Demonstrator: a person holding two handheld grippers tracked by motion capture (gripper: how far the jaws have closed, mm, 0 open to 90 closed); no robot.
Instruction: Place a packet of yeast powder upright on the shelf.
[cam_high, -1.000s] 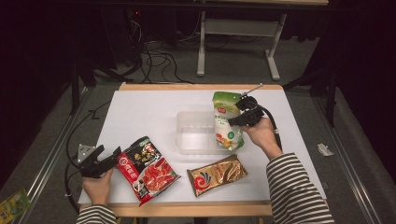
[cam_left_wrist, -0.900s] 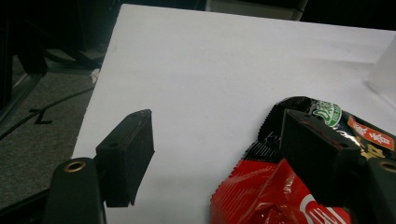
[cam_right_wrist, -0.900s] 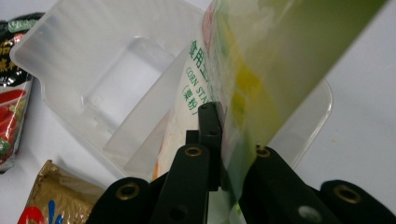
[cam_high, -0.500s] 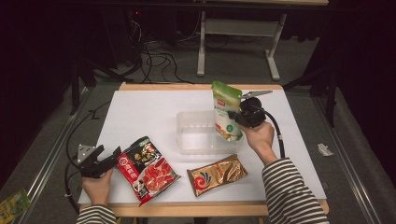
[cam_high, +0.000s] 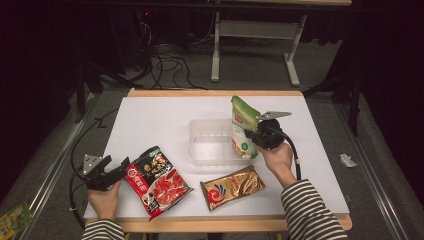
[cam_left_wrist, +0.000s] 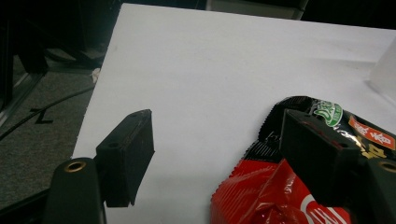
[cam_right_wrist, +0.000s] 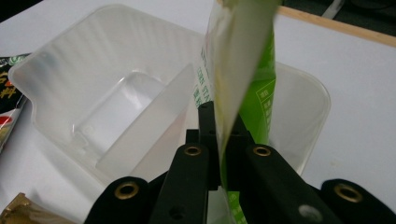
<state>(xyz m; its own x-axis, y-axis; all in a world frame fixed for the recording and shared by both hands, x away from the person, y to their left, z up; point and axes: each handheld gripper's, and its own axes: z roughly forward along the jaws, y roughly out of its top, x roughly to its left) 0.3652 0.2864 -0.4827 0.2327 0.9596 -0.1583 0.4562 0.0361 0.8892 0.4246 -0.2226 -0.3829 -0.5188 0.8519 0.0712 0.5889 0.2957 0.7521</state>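
At the desk: I see a white top (cam_high: 150, 120) with a wooden rim, dark floor and cables beyond it.
Right tongs (cam_high: 248, 138): my right hand (cam_high: 274, 159) holds them over the right end of the clear tub; a striped sleeve shows behind the hand.
Right tongs, state: pressed together on the green-and-white pouch (cam_high: 243, 128); in the right gripper view the jaws pinch its thin edge from both sides (cam_right_wrist: 219, 135).
Green-and-white pouch: upright, slightly tilted, held above the tub's right part; its lower end is at the level of the tub rim, and I cannot tell whether it touches.
Clear tub (cam_high: 210, 142): near the middle of the desk; in the right gripper view I can see a raised partition inside it (cam_right_wrist: 140, 126).
Left tongs (cam_high: 114, 169): my left hand (cam_high: 104, 197) keeps them low at the desk's left front corner.
Left tongs, state: spread wide, gripping nothing; in the left gripper view one jaw is over bare desk, the other over the corner of the red-and-black packet (cam_left_wrist: 299, 186).
Red-and-black packet: flat on the desk (cam_high: 157, 181), just beside the left tongs.
Gold packet (cam_high: 232, 186): flat at the front of the desk, between the red-and-black packet and my right forearm, just in front of the tub.
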